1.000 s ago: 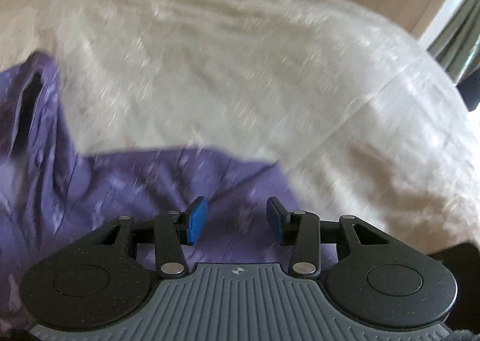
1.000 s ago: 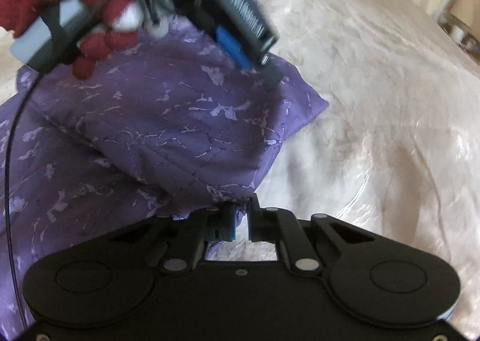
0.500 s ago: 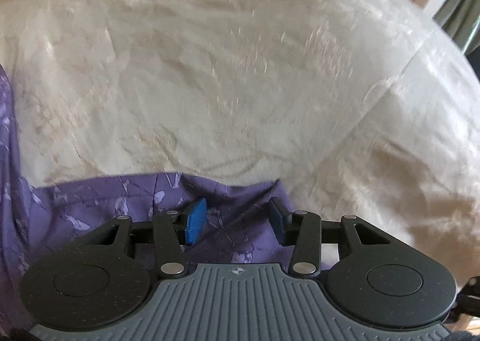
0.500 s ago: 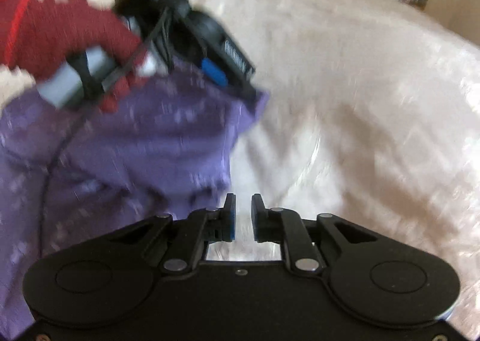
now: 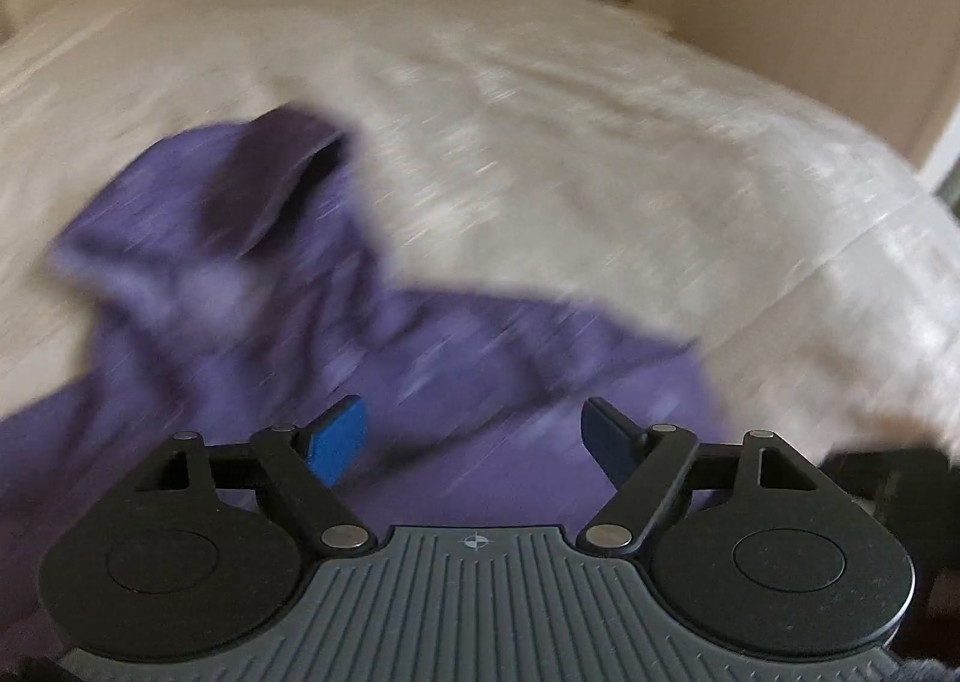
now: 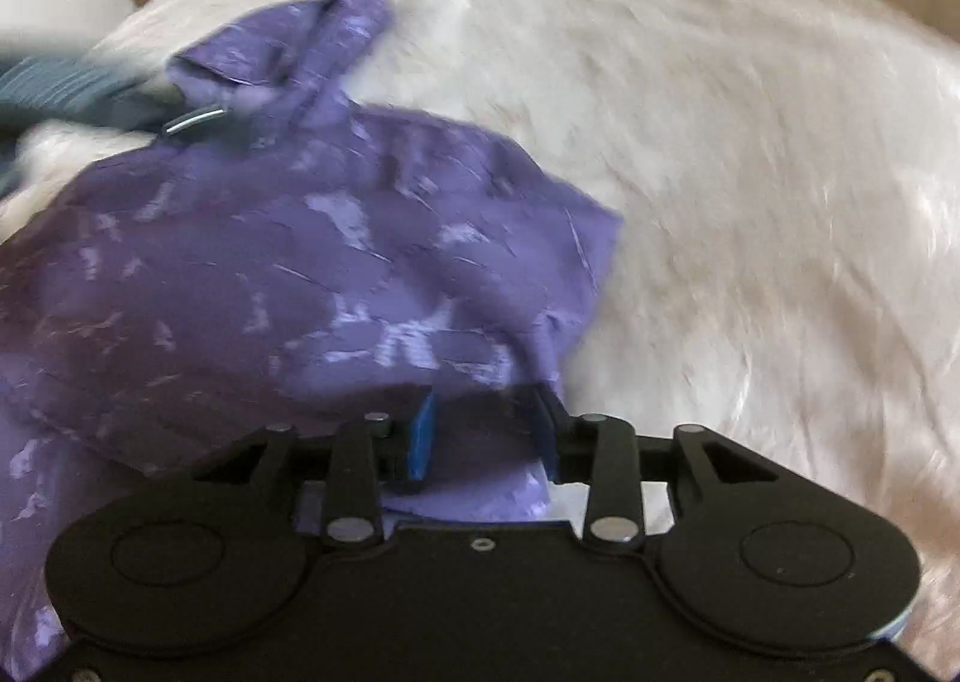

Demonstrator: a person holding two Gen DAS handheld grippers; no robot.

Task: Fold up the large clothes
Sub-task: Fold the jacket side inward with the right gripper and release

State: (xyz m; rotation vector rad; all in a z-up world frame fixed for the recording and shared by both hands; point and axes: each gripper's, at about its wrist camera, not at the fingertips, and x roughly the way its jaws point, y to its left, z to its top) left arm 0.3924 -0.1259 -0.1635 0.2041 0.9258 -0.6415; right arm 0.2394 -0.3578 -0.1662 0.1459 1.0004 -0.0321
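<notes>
Two wrist cameras looking steeply down over a bed.

Each fisheye is sitting just behind its own gripper, left gripper (image 5: 474,433) and right gripper (image 6: 486,430), peering forward along the fingers, close above the purple garment (image 6: 288,274). Both are sharing that garment and the cream bedspread (image 5: 570,142); both are motion-blurred.

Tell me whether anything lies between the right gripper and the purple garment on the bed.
Nothing visible does. The right gripper sits right at the near edge of the purple garment, its jaws opening with cloth between them. Only the cream bedspread surrounds the garment.
</notes>
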